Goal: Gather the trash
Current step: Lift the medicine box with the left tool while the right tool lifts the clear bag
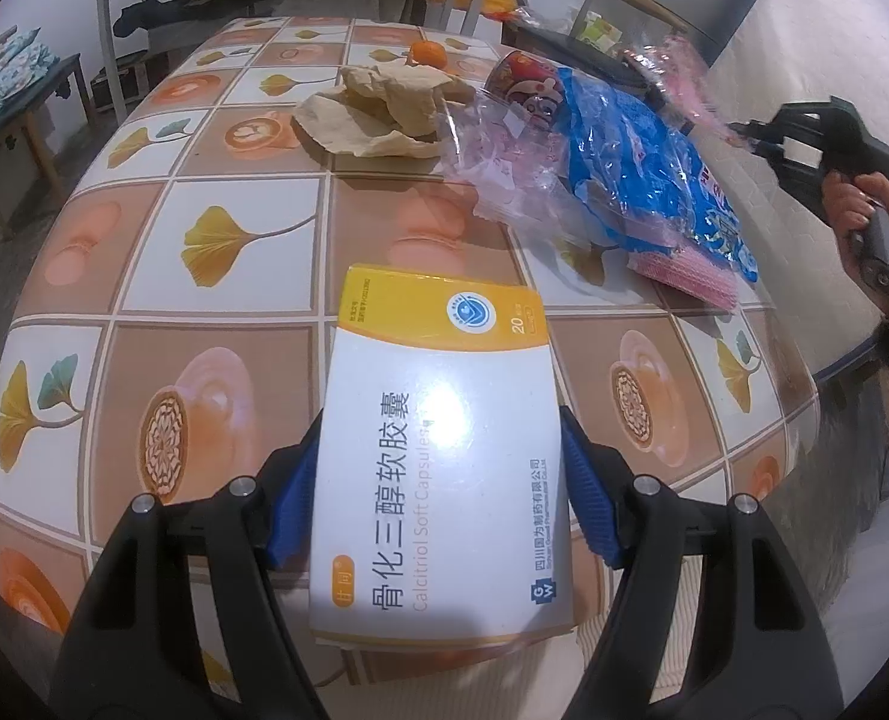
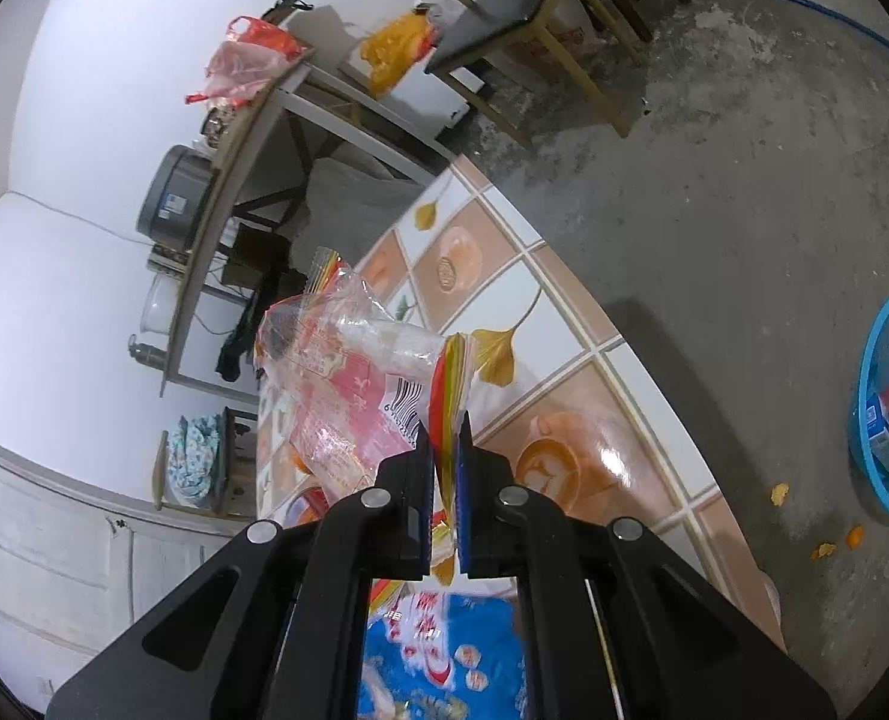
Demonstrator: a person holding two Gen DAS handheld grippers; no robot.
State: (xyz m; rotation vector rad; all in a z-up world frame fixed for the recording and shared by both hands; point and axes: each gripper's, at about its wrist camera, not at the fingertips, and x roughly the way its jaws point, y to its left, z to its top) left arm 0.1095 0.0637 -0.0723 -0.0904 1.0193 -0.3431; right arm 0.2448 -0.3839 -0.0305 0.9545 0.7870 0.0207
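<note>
The table (image 1: pixel 246 252) carries a blue bag (image 1: pixel 642 180), crumpled paper (image 1: pixel 378 108) and an orange (image 1: pixel 427 52); the bin (image 2: pixel 870 396) sits on the floor; the left gripper (image 1: pixel 438 480) clamps a box (image 1: pixel 438 450) above the table; the right gripper (image 2: pixel 444 468) pinches a wrapper (image 2: pixel 348 378) in the air.

The left gripper (image 1: pixel 438 480) clamps a white and yellow medicine box (image 1: pixel 444 450) by its sides above the near edge of the patterned table (image 1: pixel 234 276). Farther off lie crumpled tan paper (image 1: pixel 378 114), a blue snack bag (image 1: pixel 642 180) and a tangerine (image 1: pixel 427 53). At far right a hand (image 1: pixel 864 222) holds the right gripper (image 1: pixel 738 129), pinching a pink wrapper (image 1: pixel 681 78).
</note>
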